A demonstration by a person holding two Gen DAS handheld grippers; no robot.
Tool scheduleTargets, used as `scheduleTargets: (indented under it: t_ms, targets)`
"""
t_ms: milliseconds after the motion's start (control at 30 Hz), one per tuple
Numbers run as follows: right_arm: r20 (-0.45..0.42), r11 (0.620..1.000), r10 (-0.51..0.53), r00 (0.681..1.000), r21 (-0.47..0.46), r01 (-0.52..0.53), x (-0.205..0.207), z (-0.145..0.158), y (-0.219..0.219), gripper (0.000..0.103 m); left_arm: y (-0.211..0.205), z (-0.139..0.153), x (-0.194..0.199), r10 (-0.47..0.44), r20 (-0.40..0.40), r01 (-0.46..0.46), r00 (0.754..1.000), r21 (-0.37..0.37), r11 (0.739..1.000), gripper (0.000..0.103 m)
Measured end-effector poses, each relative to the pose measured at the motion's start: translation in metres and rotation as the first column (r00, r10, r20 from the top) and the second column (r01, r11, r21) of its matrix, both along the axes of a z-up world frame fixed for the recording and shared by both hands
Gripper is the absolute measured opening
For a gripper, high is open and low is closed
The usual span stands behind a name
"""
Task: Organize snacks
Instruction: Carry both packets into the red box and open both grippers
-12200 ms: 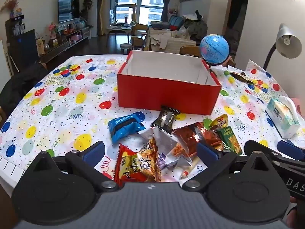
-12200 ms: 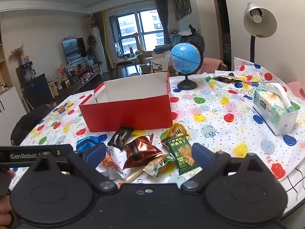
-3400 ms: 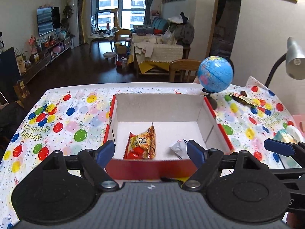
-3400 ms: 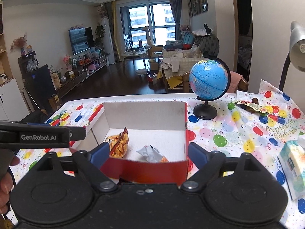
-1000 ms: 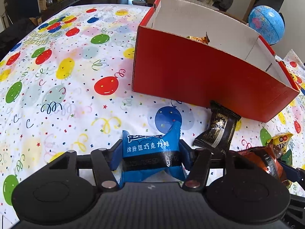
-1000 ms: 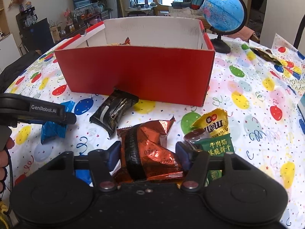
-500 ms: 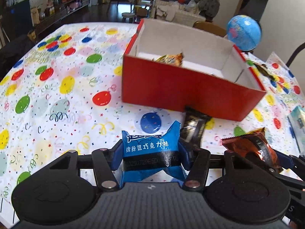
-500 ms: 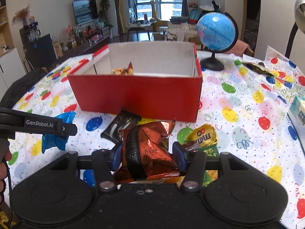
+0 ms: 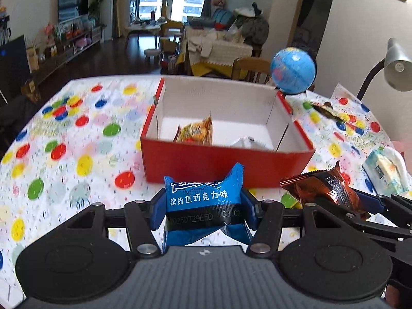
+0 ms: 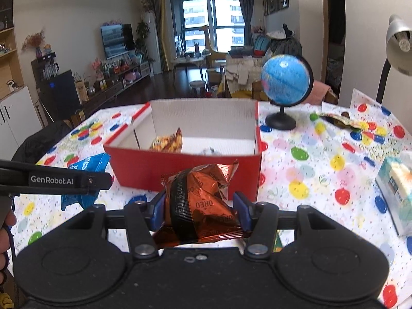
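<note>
Left gripper (image 9: 203, 212) clamped blue snack pack (image 9: 203, 200); right gripper (image 10: 199, 209) pinched copper Oreo pack (image 10: 200, 206). Both packs aloft at 6 o'clock of red box (image 9: 226, 163). Box held orange snack bag (image 9: 195, 132) and silver wrapper (image 9: 248, 141). Two packs not yet dropped in; remaining table snacks hidden.
</note>
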State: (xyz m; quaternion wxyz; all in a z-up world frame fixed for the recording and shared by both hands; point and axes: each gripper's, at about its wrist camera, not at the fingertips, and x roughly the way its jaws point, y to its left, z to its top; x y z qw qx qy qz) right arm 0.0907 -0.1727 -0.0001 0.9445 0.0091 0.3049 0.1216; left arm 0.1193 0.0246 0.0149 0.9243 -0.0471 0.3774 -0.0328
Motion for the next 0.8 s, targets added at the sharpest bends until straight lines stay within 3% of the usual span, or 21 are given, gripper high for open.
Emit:
scheduleTargets:
  t_ms: [433,800]
  targets:
    - [0.075,1.0,-0.02,0.997,0.012,0.019,0.034,0.038,0.004,0.054,-0.007,0.039,0.034,-0.03,0.072,0.028,0.997,0.03,0.999,0.058]
    - [0.064,0.999,-0.034,0.997,0.013,0.033,0.091,0.028,0.006,0.054,-0.008,0.031,0.093,-0.029,0.072,0.025,0.997,0.06,0.998,0.058]
